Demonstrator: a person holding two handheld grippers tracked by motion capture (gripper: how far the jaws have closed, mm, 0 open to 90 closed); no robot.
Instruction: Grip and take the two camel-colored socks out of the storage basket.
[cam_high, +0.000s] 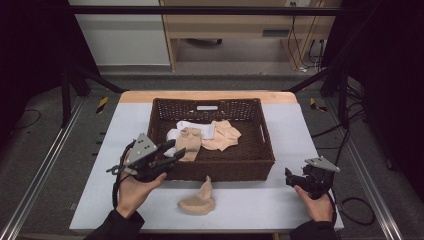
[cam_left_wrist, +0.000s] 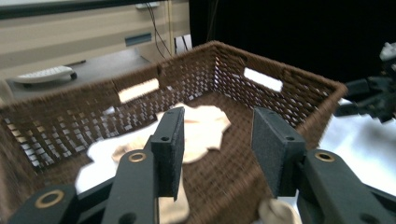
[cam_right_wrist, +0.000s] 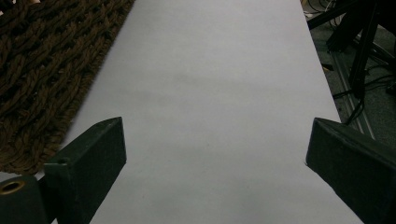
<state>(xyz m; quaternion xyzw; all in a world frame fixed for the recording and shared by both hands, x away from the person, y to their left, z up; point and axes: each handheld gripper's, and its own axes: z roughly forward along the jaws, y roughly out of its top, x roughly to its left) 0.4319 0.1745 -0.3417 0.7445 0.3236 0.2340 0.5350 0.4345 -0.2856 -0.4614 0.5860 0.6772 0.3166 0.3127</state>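
Nearest me, a beige sock (cam_high: 197, 200) lies loose on the white desk (cam_high: 250, 205), just in front of the basket's near wall, below and to the right of my left gripper (cam_high: 176, 153). That gripper hangs over the near left corner of the brown wicker basket (cam_high: 220, 170), its fingers (cam_left_wrist: 169, 149) spread with nothing between them. Beyond the fingers, inside the basket, lie another beige sock (cam_high: 189, 142), a white sock (cam_high: 196, 128) and a third beige one (cam_high: 222, 135). My right gripper (cam_high: 291, 179) rests low over the desk to the right of the basket, its fingers (cam_right_wrist: 95, 158) spread wide over bare desk, well apart from every sock.
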